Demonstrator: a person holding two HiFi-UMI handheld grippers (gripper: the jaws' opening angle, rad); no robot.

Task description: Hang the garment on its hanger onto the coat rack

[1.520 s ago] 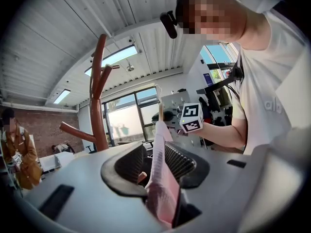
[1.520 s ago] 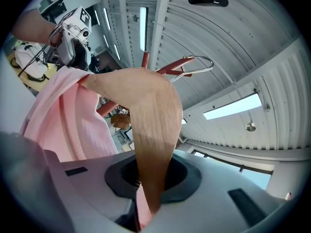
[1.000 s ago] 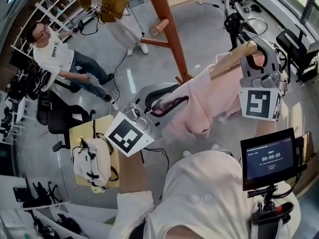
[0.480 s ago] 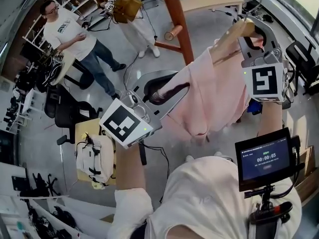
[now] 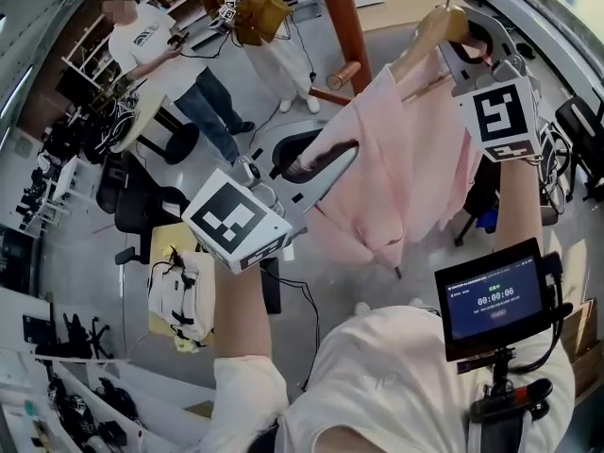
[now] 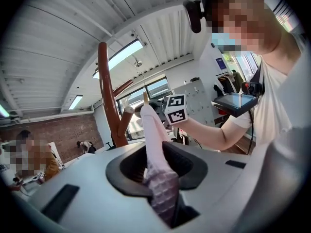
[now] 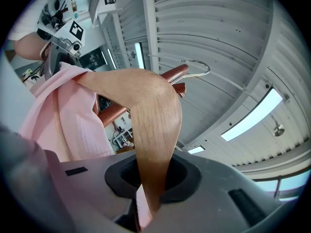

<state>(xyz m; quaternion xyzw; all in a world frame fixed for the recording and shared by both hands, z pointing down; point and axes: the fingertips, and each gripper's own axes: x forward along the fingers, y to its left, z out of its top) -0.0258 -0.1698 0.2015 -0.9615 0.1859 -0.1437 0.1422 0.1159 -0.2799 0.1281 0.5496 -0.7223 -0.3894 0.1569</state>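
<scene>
A pale pink garment (image 5: 406,159) hangs on a wooden hanger (image 5: 425,31), held up close to the red-brown coat rack post (image 5: 335,17). My right gripper (image 5: 458,41) is shut on one arm of the hanger (image 7: 150,110). The hanger's metal hook (image 7: 197,64) points up, next to a rack peg (image 7: 177,73). My left gripper (image 5: 316,159) has the garment's edge (image 6: 153,140) pinched between its jaws, which are closing; the fabric runs taut from it toward the hanger. In the left gripper view the rack post (image 6: 108,96) rises just left of the garment.
Two people (image 5: 160,45) (image 5: 255,8) stand beyond the rack at the upper left. A black office chair (image 5: 142,206) and a small yellow table with a white bag (image 5: 179,295) are below my left arm. A timer screen (image 5: 491,295) sits at my chest.
Both grippers have risen and carried the garment and hanger up toward the rack post. The hanger now stands steeper, and the garment hangs longer beneath it.
</scene>
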